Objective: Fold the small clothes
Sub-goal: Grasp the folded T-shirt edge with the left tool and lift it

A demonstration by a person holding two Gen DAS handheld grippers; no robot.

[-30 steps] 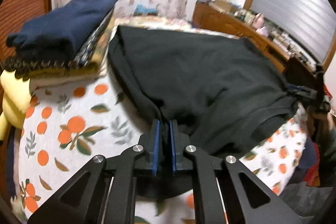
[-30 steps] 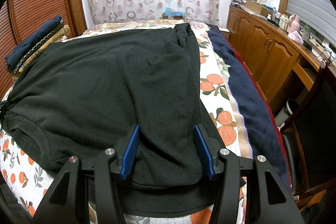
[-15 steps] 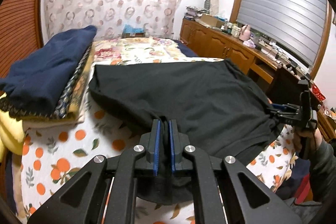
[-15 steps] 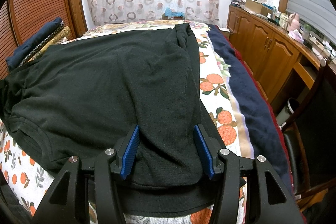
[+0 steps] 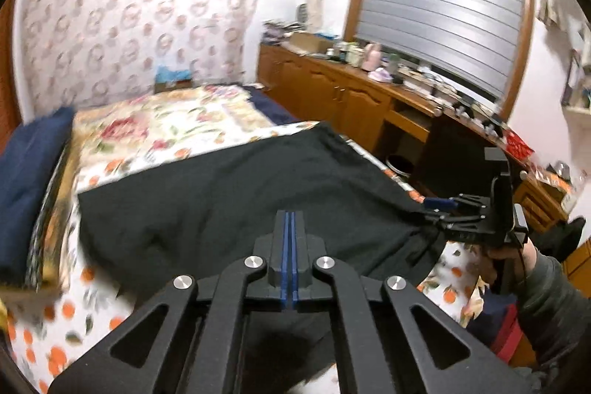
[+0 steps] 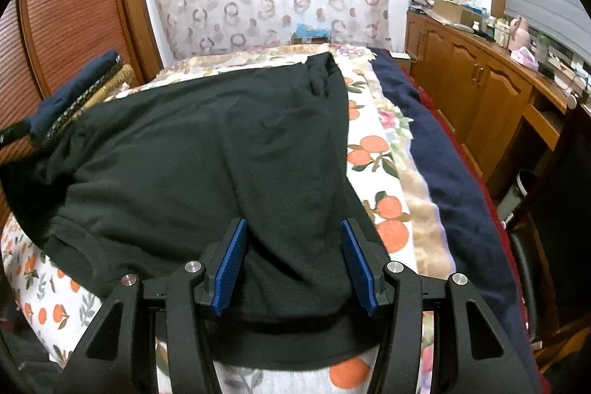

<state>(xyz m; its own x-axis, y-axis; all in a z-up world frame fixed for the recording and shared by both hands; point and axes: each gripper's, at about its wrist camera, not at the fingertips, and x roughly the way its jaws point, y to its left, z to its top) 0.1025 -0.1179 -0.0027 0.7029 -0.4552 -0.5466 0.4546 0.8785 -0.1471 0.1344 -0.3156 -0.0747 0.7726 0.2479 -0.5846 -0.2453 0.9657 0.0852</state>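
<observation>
A black garment (image 5: 240,194) lies spread across the bed, also filling the right wrist view (image 6: 207,154). My left gripper (image 5: 290,215) holds its left edge up off the bed. The jaws are closing, their blue pads are pressed together on the cloth, and dark fabric hangs below them. My right gripper (image 6: 293,224) stays low near the hem at the garment's right side. It is open, its pads wide apart astride a ridge of the cloth. The left wrist view shows this right gripper (image 5: 432,209) at the garment's bunched right corner, held by a sleeved hand (image 5: 546,294).
A stack of folded clothes (image 5: 26,187) with a navy piece on top sits at the bed's left side (image 6: 81,87). The orange-print bed cover (image 6: 384,202) and a navy blanket (image 6: 443,165) lie to the right. Wooden cabinets (image 6: 480,91) and a dark chair (image 5: 454,154) line the right side.
My left gripper has risen and swung right with the garment's edge, and its pads have drawn fully together. The garment's left side has lifted. The right gripper has not moved.
</observation>
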